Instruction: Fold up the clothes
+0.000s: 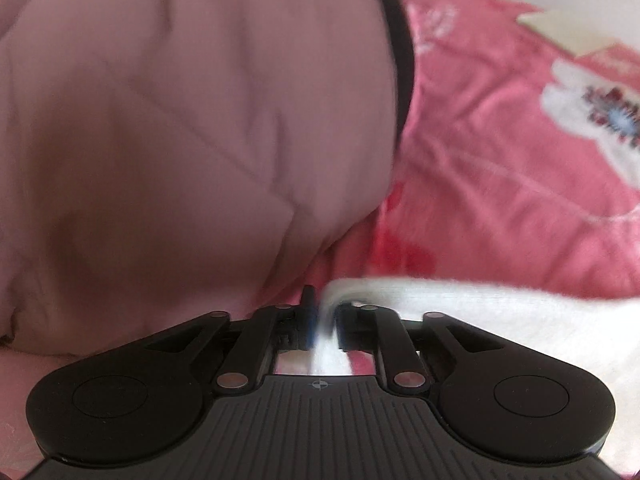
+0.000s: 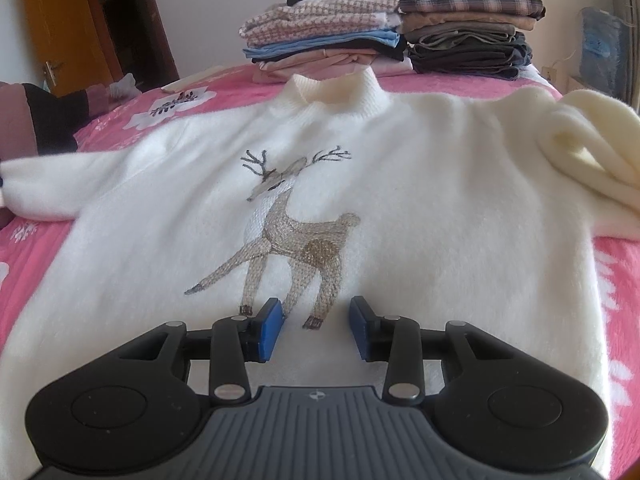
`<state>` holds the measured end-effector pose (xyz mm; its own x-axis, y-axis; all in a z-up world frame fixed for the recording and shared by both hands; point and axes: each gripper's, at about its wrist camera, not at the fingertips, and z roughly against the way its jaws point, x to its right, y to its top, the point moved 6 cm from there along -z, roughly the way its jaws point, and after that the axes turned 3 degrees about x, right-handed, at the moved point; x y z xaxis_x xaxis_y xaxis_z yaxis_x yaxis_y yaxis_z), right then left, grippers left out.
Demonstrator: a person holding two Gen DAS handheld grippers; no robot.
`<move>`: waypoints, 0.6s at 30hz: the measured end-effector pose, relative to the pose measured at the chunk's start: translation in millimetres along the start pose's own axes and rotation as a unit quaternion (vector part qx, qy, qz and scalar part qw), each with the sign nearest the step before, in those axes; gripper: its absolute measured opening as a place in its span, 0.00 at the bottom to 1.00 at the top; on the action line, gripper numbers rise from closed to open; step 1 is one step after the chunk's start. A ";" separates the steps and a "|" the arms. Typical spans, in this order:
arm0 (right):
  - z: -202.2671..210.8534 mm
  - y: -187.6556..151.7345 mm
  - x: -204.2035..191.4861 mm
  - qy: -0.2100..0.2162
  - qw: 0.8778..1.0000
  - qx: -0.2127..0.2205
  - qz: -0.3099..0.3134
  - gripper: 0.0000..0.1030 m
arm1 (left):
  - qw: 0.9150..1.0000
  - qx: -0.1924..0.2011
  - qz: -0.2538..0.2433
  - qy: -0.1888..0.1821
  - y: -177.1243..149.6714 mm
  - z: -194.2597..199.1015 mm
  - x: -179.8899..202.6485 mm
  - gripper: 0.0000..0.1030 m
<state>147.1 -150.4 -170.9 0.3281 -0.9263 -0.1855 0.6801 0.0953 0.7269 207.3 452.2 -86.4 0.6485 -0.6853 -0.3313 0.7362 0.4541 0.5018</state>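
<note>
1. A fluffy cream-white knitted sweater (image 2: 420,200) with an embroidered beige deer (image 2: 292,232) lies front-up and spread flat on the pink floral bedspread (image 2: 624,300), its high collar pointing at the bed's far edge.
2. One sleeve of the sweater (image 2: 44,184) stretches out flat toward the bed's left edge; the other sleeve (image 2: 588,152) is bunched in folds near the right edge.
3. The left gripper (image 1: 324,320) has its jaws drawn nearly together, pinching a blurred fold of white sweater fabric (image 1: 460,312) between its blue pads.
4. The right gripper (image 2: 316,328) hangs over the sweater's lower front just below the deer's feet, jaws parted, nothing between the blue pads (image 2: 270,328).
5. At the bed's far edge stand two stacks of folded clothes: a checked pink-and-white knit on top of the left stack (image 2: 324,32), plaid fabric on top of the darker right stack (image 2: 468,32).
6. A person's quilted pale-pink padded garment (image 1: 180,120) fills the left side of the left wrist view, close to the left gripper.
</note>
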 end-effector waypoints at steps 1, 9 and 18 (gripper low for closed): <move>-0.1 0.2 0.2 0.000 1.000 0.000 0.000 0.39 | 1.000 -0.005 0.013 0.003 2.0 -2.8 -5.5 0.26; -1.0 -0.9 -1.0 0.000 1.000 0.004 0.001 0.42 | 0.991 0.020 0.115 0.061 7.2 6.4 -54.1 0.27; -1.3 -0.1 -1.5 -0.001 1.000 0.001 0.002 0.42 | 0.982 0.183 0.027 -0.023 -17.3 91.1 33.7 0.34</move>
<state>147.4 -148.5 -171.6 0.3291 -0.9266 -0.1820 0.6779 0.0976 0.7287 198.8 369.4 -33.4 0.6697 -0.6941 -0.2639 0.5757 0.2608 0.7749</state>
